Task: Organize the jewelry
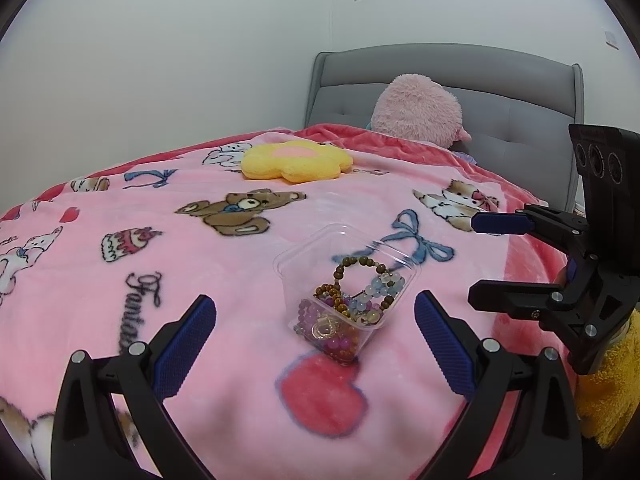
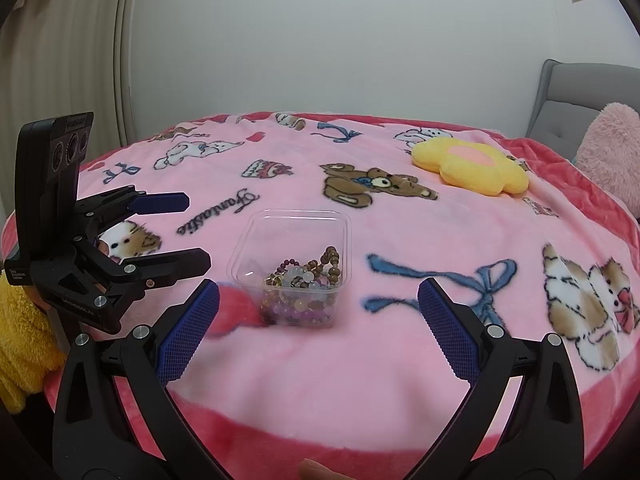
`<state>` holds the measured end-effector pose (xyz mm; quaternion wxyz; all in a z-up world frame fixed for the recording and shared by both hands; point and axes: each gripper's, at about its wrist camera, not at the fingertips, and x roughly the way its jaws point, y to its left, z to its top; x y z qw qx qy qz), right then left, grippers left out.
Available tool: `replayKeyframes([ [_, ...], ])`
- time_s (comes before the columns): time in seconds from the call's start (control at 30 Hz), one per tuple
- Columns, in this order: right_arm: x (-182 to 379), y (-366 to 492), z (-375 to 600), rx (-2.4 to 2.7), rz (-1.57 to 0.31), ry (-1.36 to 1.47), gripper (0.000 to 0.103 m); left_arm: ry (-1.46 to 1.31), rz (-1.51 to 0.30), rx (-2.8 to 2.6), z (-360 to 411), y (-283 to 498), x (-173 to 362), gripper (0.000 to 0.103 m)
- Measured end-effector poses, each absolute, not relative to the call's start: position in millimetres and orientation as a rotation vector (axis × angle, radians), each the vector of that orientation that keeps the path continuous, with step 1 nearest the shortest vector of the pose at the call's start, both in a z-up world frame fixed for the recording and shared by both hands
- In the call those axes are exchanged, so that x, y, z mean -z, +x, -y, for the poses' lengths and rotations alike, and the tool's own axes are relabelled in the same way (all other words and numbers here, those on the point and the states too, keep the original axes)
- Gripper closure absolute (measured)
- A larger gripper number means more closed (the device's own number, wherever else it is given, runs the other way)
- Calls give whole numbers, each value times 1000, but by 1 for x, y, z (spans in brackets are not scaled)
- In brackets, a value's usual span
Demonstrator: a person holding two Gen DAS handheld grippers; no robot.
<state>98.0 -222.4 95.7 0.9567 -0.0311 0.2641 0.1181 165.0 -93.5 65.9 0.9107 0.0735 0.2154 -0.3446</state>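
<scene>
A clear plastic box (image 1: 320, 252) (image 2: 256, 240) sits on the pink blanket, holding several bead bracelets (image 1: 352, 304) (image 2: 304, 292) in brown, purple, pale blue and gold. My left gripper (image 1: 316, 316) is open just short of the box, its blue pads on either side with nothing between them. My right gripper (image 2: 318, 304) is also open, close in front of the box and empty. Each gripper appears in the other's view: the right gripper (image 1: 480, 260) at the right edge, the left gripper (image 2: 196, 232) at the left edge, both open.
A pink cartoon blanket (image 1: 200, 272) (image 2: 440, 240) covers the bed. A yellow flower cushion (image 1: 296, 160) (image 2: 472, 164) and a pink plush (image 1: 416, 112) (image 2: 612, 148) lie near the grey headboard (image 1: 500, 80). Yellow fleece (image 1: 612, 392) (image 2: 20, 344) lies at the bed's edge. A fingertip (image 2: 316, 472) shows at the bottom.
</scene>
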Motion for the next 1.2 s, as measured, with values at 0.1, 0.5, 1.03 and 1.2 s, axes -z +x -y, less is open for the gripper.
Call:
replayKeyframes([
  [0.1, -96, 98, 222, -243, -536, -63, 8, 156, -450, 713, 94, 165, -65, 5],
  [0.5, -95, 99, 221, -242, -537, -60, 8, 162, -452, 719, 96, 164, -64, 5],
  [1.03, -94, 99, 220, -237, -535, -48, 8, 169, -448, 733, 95, 162, -65, 5],
  [1.2, -95, 99, 221, -239, -535, -45, 8, 166, -446, 731, 95, 162, -66, 5],
])
